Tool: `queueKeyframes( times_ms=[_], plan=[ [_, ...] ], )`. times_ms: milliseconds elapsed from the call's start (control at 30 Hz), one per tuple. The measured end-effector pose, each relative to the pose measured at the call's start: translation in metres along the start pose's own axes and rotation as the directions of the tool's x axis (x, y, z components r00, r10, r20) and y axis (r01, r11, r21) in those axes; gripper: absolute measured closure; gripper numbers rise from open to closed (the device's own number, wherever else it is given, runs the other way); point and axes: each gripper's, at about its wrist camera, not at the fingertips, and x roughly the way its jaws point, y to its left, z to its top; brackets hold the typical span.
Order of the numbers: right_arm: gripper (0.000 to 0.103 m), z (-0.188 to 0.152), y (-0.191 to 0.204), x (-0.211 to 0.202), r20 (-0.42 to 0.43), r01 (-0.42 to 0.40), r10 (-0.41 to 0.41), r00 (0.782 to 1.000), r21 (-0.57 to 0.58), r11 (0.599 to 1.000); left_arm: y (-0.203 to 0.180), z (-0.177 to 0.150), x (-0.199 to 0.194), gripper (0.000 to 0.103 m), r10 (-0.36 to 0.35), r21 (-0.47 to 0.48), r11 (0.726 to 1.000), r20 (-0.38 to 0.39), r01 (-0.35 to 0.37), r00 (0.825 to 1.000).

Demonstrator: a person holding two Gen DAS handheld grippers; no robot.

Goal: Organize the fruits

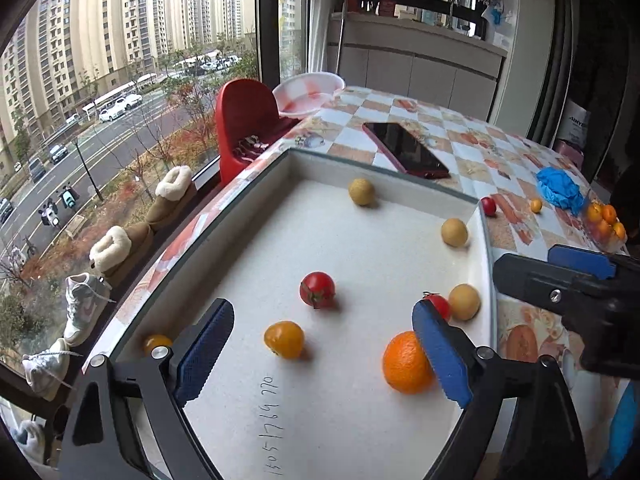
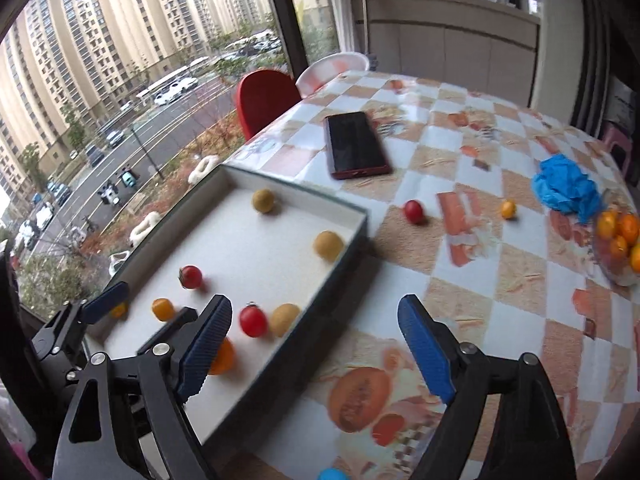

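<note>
1. In the left wrist view, the left gripper [image 1: 324, 346] is seen spread wide over a shallow white tray [image 1: 400, 168], with nothing pressed between its blue pads.
2. Inside the tray, an orange [image 1: 404, 364] is partly covered by the right-hand pad, and a yellow tomato [image 1: 285, 339] and a red tomato [image 1: 317, 289] are seen between the fingers. Three tan round fruits [image 1: 454, 232] are placed along the tray's far and right walls.
3. The right gripper [image 1: 560, 280] is seen from the side beyond the tray's right wall.
4. In the right wrist view, the right gripper [image 2: 316, 344] is held wide open and empty above the tray's near right wall [image 2: 340, 276] and the checkered counter [image 2: 480, 300].
5. On the counter, a red tomato [image 2: 413, 211] and a small yellow one [image 2: 508, 209] are left loose past the tray's far right corner; a bowl of oranges [image 2: 620, 240] is set at the right edge, near a blue crumpled bag [image 2: 564, 188], with a phone [image 2: 356, 146] beyond the tray.
</note>
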Motion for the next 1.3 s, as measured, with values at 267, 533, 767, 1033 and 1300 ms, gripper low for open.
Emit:
queueKeyframes(
  times_ms=[267,533,767,1033,1300],
  plan=[
    [0.013,-0.086,-0.179,-0.04,-0.14,0.388,-0.361,0.922,0.326,0.862,-0.117,0.0,-0.033,0.011,-0.21,0.2,0.957,-0.019,0.209,0.978],
    [0.0,-0.134,-0.246,-0.069,-0.091,0.41,-0.421,0.902,0.481,0.775,-0.224,-0.036,0.01,0.011,-0.201,0.289,0.927,-0.153,0.238,0.968],
    [0.0,-0.128,-0.232,-0.055,-0.12,0.488,-0.483,0.867,0.39,0.78,-0.217,-0.037,0.034,0.002,-0.197,0.201,0.952,-0.168,0.229,0.966],
    [0.0,-0.129,-0.231,-0.056,-0.116,0.487,-0.483,0.868,0.392,0.781,-0.223,-0.04,0.035,0.001,-0.179,0.229,0.95,-0.165,0.214,0.97],
    [0.0,-0.129,-0.231,-0.056,-0.117,0.487,-0.483,0.868,0.391,0.781,-0.223,-0.04,0.035,0.001,-0.179,0.229,0.949,-0.165,0.214,0.97]
  ],
)
